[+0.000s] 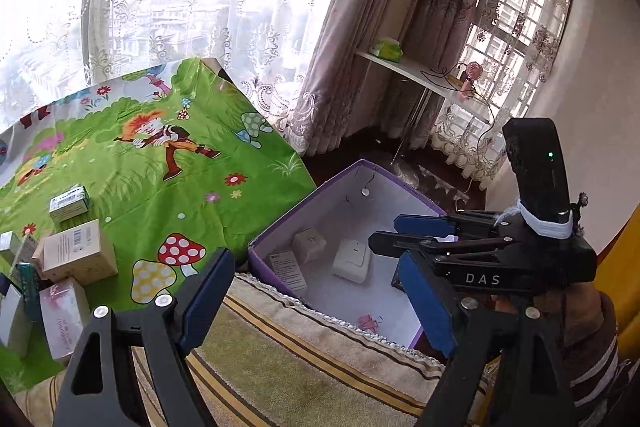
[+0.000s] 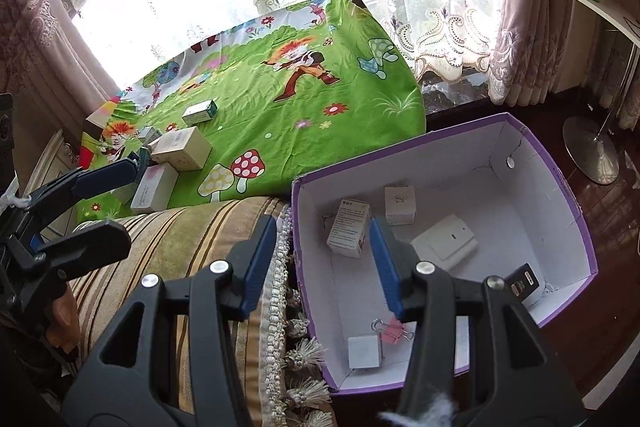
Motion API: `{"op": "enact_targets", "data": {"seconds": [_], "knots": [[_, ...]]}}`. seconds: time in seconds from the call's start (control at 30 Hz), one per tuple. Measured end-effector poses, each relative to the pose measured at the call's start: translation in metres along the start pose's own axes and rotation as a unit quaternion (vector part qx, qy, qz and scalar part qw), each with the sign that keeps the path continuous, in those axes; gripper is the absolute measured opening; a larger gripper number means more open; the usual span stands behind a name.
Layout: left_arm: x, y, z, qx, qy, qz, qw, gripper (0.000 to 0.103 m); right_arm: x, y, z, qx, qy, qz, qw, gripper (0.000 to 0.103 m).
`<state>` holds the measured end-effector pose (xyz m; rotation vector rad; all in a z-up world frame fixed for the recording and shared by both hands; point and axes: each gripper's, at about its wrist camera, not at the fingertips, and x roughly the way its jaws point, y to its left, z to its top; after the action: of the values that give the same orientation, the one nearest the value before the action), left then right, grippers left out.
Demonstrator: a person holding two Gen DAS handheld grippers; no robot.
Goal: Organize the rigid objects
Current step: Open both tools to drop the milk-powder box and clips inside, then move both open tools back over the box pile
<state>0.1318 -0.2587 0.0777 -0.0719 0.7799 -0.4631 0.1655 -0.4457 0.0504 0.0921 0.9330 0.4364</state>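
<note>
Left wrist view: the left gripper (image 1: pixel 316 291) is sitting wide apart with nothing between its blue pads, hanging over the striped cushion (image 1: pixel 304 367). The right gripper (image 1: pixel 404 247) is poking in from the right over the purple box (image 1: pixel 280 227), also spread and empty. A bunch of small cartons (image 1: pixel 78 255) are lying on the green cartoon cloth (image 1: pixel 180 163), left of the box.

Right wrist view: the right gripper (image 2: pixel 320 263) is hovering wide over the purple box's (image 2: pixel 560 183) near-left corner, gripping nothing. Inside the box a printed carton (image 2: pixel 349 229), a beige cube box (image 2: pixel 400 205), a white flat device (image 2: pixel 446 241), a small white box (image 2: pixel 364 351) and a pink binder clip (image 2: pixel 394 329) are lying. The left gripper (image 2: pixel 108 203) is showing at the left edge, spread too, near the cartons (image 2: pixel 182 149) on the cloth (image 2: pixel 300 115).
</note>
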Motion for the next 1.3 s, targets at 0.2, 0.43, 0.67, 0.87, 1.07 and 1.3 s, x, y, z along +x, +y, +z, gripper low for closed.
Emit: {"op": "enact_targets", "data": {"seconds": [0.2, 0.43, 0.67, 0.87, 1.07, 1.3], "knots": [[-0.027, 0.041, -0.003, -0.014, -0.018, 0.027, 0.9994, 0.085, 0.001, 0.031, 0.02, -0.025, -0.003, 0.007, 1.0, 0.061], [-0.053, 0.105, -0.003, -0.051, -0.033, 0.058, 0.9964, 0.085, 0.024, 0.073, 0.048, -0.058, 0.009, 0.02, 0.998, 0.069], [-0.078, 0.186, -0.004, -0.111, -0.047, 0.097, 0.9879, 0.085, 0.063, 0.119, 0.076, -0.099, 0.032, 0.039, 0.994, 0.071], [-0.094, 0.25, -0.011, -0.165, -0.056, 0.134, 0.9755, 0.085, 0.097, 0.153, 0.091, -0.125, 0.058, 0.055, 0.989, 0.071], [-0.098, 0.296, -0.03, -0.205, -0.036, 0.159, 0.9651, 0.084, 0.132, 0.181, 0.103, -0.141, 0.091, 0.073, 0.983, 0.071], [-0.079, 0.322, -0.067, -0.21, 0.029, 0.192, 0.9581, 0.084, 0.173, 0.207, 0.116, -0.118, 0.136, 0.112, 0.977, 0.071]]}}
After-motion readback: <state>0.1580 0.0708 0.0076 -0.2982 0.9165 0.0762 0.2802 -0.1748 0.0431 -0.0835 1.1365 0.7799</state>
